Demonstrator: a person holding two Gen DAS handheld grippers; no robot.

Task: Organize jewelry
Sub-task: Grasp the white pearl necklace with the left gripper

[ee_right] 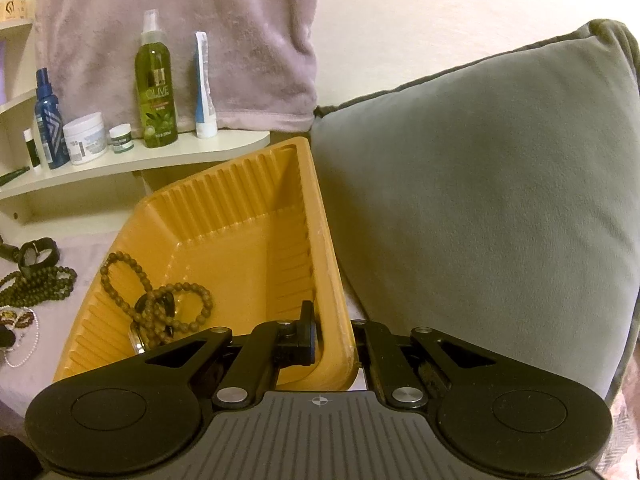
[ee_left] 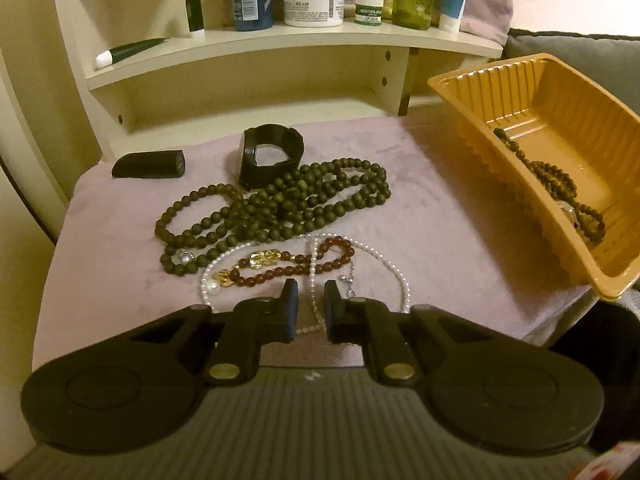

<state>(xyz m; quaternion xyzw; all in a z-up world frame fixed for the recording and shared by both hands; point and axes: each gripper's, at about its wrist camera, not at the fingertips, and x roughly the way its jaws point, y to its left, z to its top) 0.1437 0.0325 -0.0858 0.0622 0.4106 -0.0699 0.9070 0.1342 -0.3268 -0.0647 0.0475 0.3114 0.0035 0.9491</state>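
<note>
On the lilac cloth (ee_left: 100,240) lie a long dark green bead necklace (ee_left: 280,204), a black watch (ee_left: 270,156), a red-brown bead bracelet with gold charms (ee_left: 280,270) and a white pearl necklace (ee_left: 394,270). My left gripper (ee_left: 311,304) hangs low over the pearls. Its jaws stand a narrow gap apart, with a pearl strand lying between them and no pad pressing on it. An orange ribbed tray (ee_left: 500,92) at the right holds brown bead bracelets (ee_left: 560,184). My right gripper (ee_right: 332,320) is shut on the tray (ee_right: 240,216) at its near wall, above the brown beads (ee_right: 168,304).
A cream shelf (ee_left: 280,40) behind the cloth carries bottles, jars and tubes, among them a white cream jar (ee_left: 313,0). A small black case (ee_left: 149,164) lies at the cloth's far left. A grey cushion (ee_right: 480,200) stands right beside the tray.
</note>
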